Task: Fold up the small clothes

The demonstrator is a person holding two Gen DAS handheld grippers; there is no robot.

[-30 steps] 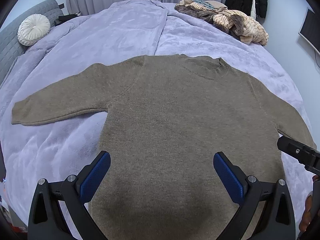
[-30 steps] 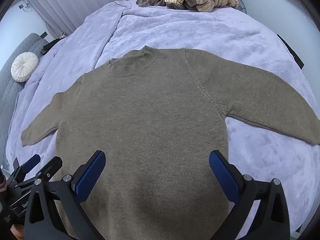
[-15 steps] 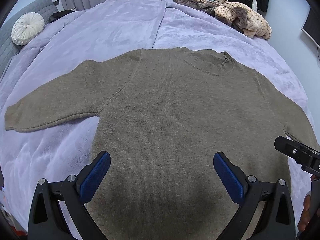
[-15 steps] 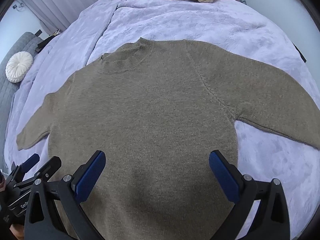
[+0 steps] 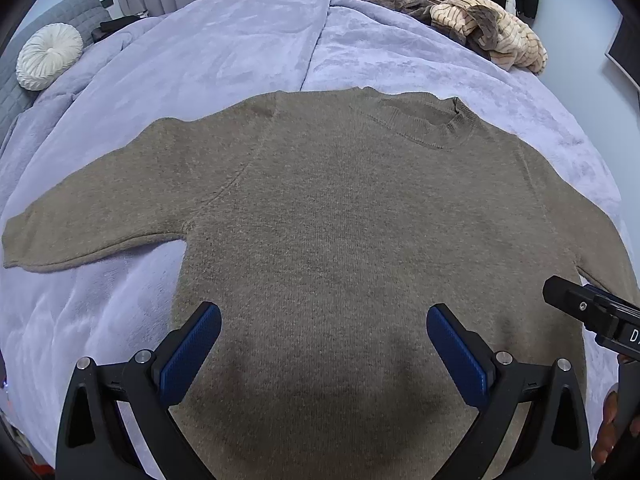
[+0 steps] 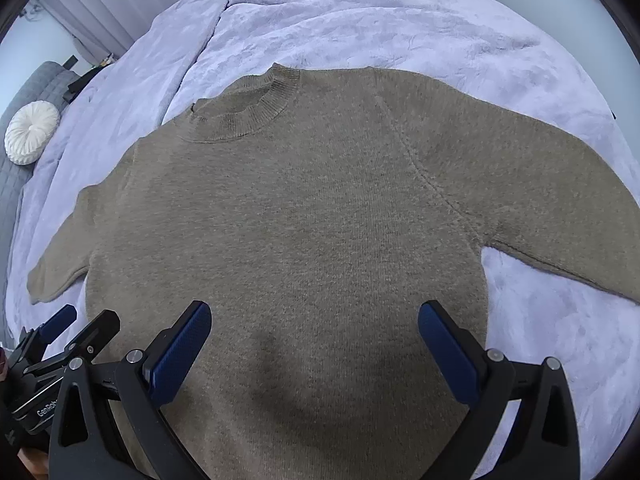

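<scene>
An olive-brown knit sweater [image 5: 340, 232] lies flat, front up, sleeves spread, across the near part of the bed [image 5: 224, 60], its ribbed collar [image 6: 248, 116] toward the far edge. The left claw [image 5: 322, 344] and right claw [image 6: 314, 340] both hover over its lower body, jaws wide apart, holding nothing. A clothes pile [image 5: 472, 28] sits at the bed's far edge.

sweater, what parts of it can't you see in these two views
- Sweater hem: both views, hidden behind the open left gripper and right gripper and cut off by the bottom edge.
- Right cuff: right wrist view, sleeve runs off the right edge.
- Underside: flat against the blanket.
</scene>
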